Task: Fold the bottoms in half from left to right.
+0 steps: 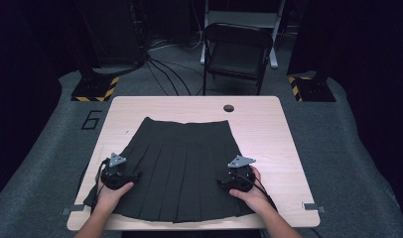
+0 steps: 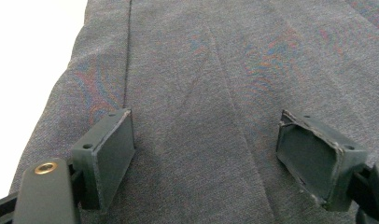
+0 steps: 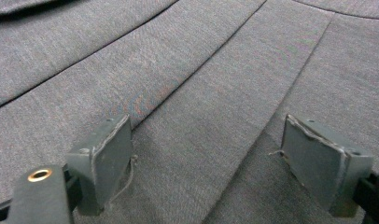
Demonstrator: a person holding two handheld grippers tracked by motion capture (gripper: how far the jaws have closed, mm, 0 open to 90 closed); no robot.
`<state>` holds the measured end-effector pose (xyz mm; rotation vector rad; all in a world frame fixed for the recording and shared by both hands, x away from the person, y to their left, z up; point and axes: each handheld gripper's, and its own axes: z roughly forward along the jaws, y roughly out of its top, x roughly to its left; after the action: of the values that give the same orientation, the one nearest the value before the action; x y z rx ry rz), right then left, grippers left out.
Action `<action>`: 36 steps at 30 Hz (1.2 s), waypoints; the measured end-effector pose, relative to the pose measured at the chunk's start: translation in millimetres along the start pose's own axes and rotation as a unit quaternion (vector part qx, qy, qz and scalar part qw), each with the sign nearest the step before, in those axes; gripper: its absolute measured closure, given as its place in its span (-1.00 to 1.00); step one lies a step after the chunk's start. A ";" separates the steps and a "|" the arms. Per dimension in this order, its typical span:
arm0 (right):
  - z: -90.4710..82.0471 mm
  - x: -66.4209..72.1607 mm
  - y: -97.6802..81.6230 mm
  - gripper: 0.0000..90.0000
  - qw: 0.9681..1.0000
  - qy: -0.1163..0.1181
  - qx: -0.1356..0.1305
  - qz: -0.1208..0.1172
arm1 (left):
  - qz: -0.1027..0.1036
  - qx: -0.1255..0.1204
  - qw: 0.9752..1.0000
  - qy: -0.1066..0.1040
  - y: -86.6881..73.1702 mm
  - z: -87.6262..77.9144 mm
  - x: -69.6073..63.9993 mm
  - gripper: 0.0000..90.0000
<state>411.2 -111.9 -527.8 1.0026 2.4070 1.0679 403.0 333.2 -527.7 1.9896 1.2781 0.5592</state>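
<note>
Low in the frame, the left gripper [image 1: 116, 171] and right gripper [image 1: 237, 173] rest on the flat skirt [image 1: 182, 163], jaws spread wide, probably ready to grab and fold it.

Surroundings of a pale wooden tabletop [image 1: 269, 124] in a dark room.

Near its far edge the tabletop has a round cable hole [image 1: 229, 108]. Beyond it stands a black folding chair [image 1: 237, 49], with black cables [image 1: 165, 69] trailing over the grey carpeted floor [image 1: 333, 129]. Two stand bases edged in yellow-and-black tape [image 1: 95, 88] [image 1: 312, 88] sit left and right, and a number 6 [image 1: 92, 119] is marked on the floor beside the tabletop's left side.
</note>
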 end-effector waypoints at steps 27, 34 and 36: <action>-0.1 0.1 0.0 -0.64 1.000 0.000 0.000 -0.001 | -0.008 -0.002 1.000 0.004 -0.1 -2.8 1.8 -0.46; -0.1 0.0 0.0 -0.64 1.000 0.000 0.000 0.000 | -0.063 -0.001 0.998 -0.012 5.9 -8.2 6.1 -0.24; -0.1 0.0 0.0 -0.64 1.000 0.000 0.000 0.000 | -0.075 -0.001 0.997 -0.024 11.7 -11.4 6.5 -0.18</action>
<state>411.1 -111.9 -527.7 1.0031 2.4068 1.0673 405.0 339.6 -511.5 1.8752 1.3840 0.4376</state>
